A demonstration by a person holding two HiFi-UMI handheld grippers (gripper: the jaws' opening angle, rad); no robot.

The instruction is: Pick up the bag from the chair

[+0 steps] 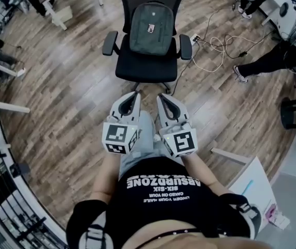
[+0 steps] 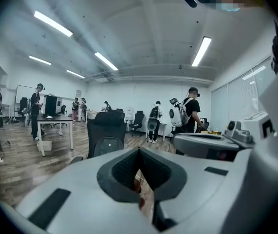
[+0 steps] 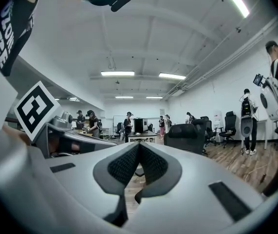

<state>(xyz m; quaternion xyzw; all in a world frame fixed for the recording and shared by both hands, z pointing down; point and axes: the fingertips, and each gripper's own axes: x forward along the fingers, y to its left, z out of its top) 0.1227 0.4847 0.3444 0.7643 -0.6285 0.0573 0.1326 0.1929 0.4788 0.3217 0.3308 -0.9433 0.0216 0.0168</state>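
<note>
Your left gripper (image 1: 135, 95) hangs short of the chair (image 1: 146, 66), off the front edge of its seat, fingers pressed together on nothing. The grey bag (image 1: 151, 29) stands on the chair, propped against its backrest, untouched. Your right gripper (image 1: 161, 97) hangs equally short of the chair, fingers also closed and empty. This looks like the approach step. Next, close on the chair, part one gripper's fingers, and aim for the bag's top, where a handle probably sits, though it's too small to tell.

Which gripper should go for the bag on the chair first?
Left, marginally. Both grippers are shut and level before the chair, but the left gripper faces the bag almost straight on; the right gripper points left of it.
</note>
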